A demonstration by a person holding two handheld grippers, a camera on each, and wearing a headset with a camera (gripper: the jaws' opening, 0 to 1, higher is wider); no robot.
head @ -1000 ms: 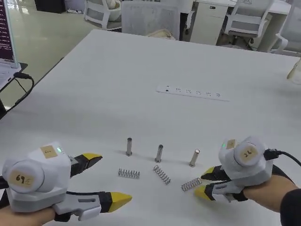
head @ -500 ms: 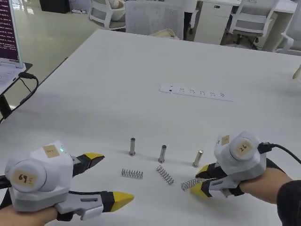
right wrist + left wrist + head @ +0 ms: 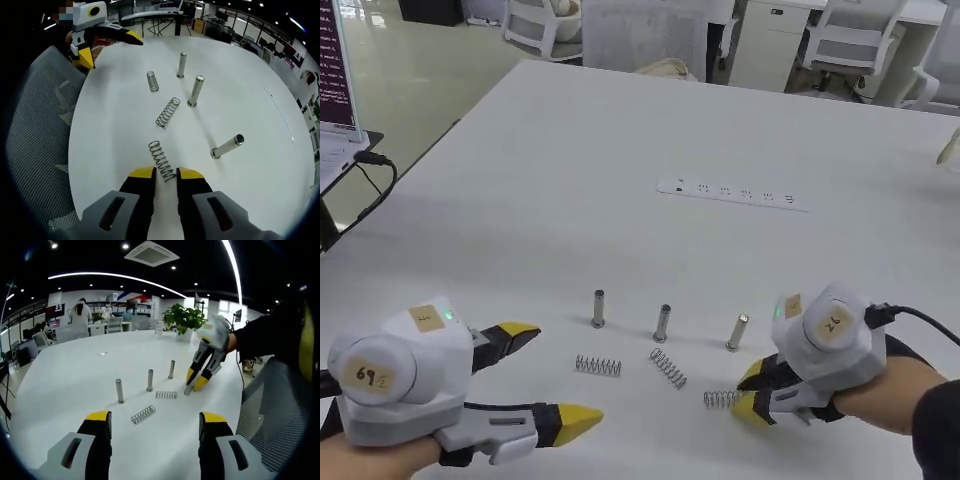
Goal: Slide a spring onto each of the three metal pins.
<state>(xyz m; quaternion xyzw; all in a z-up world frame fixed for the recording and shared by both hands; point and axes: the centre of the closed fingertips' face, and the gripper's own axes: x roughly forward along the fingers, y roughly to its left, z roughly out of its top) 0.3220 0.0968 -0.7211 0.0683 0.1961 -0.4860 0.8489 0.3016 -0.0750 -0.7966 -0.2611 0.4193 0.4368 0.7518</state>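
The fingers (image 3: 142, 176) of the right gripper (image 3: 166, 176) are drawn in close on either side of the near end of the right spring (image 3: 161, 159). We cannot tell whether they press on it or merely flank it. That spring lies flat on the white table (image 3: 520, 180), and its free end points toward the person's left.

At the near left we see the left gripper (image 3: 555, 372) low over the table, its fingers (image 3: 97, 417) spread wide and empty.

Between the two grippers lie two more springs, both flat on the table and apart from each other. The middle spring (image 3: 668, 368) lies at an angle, and the left spring (image 3: 597, 366) lies crosswise.

Just beyond the springs we find three metal pins in a row: the left pin (image 3: 598, 308), the middle pin (image 3: 663, 323) and the right pin (image 3: 737, 333). All three stand upright with bare shafts. The right pin stands just beyond the right gripper.

Farther off, a white power strip (image 3: 732, 194) lies across the table, well apart from the pins. Past the table's far edge we make out office chairs (image 3: 840, 45). At the far left are a lit screen (image 3: 330, 70) and a black cable (image 3: 375, 175).
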